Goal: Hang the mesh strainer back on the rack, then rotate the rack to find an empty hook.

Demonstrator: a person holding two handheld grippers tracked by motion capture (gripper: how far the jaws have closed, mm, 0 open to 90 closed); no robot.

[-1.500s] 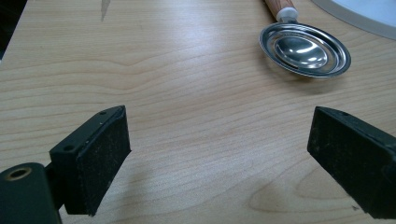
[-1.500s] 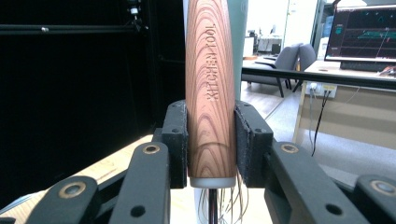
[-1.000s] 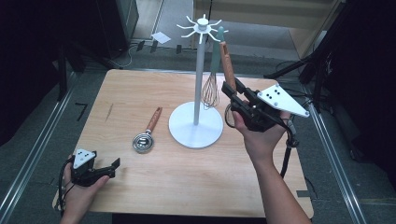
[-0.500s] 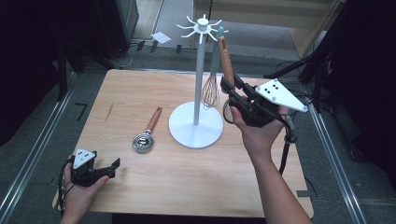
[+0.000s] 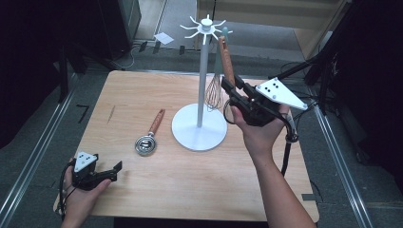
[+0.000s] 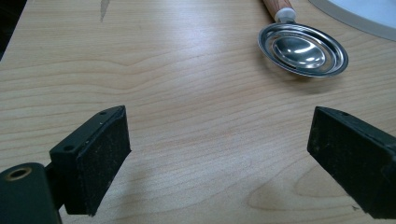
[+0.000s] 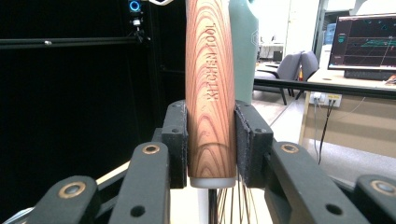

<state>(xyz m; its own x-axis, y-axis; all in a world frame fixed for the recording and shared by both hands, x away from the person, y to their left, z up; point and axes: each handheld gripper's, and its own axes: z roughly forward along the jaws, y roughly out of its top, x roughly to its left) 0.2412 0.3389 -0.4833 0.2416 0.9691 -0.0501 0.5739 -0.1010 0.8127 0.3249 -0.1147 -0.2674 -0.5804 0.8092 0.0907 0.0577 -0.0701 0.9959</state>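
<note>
Two grippers: right gripper (image 5: 231, 91) clamps whisk (image 5: 216, 90) handle, lifted slightly toward rack (image 5: 205, 28) (hanging likely next); left gripper (image 5: 110, 169), 7 o'clock, wide open, empty.

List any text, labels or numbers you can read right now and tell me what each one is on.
"KITCHEN TOOL": engraved along the wooden whisk handle clamped in the right gripper, reading lengthwise up the handle.
Monitor in the background of the right gripper view: coloured graph lines, any text too small to read.
Nothing readable on the strainer spoon, the white stand or the table.
</note>
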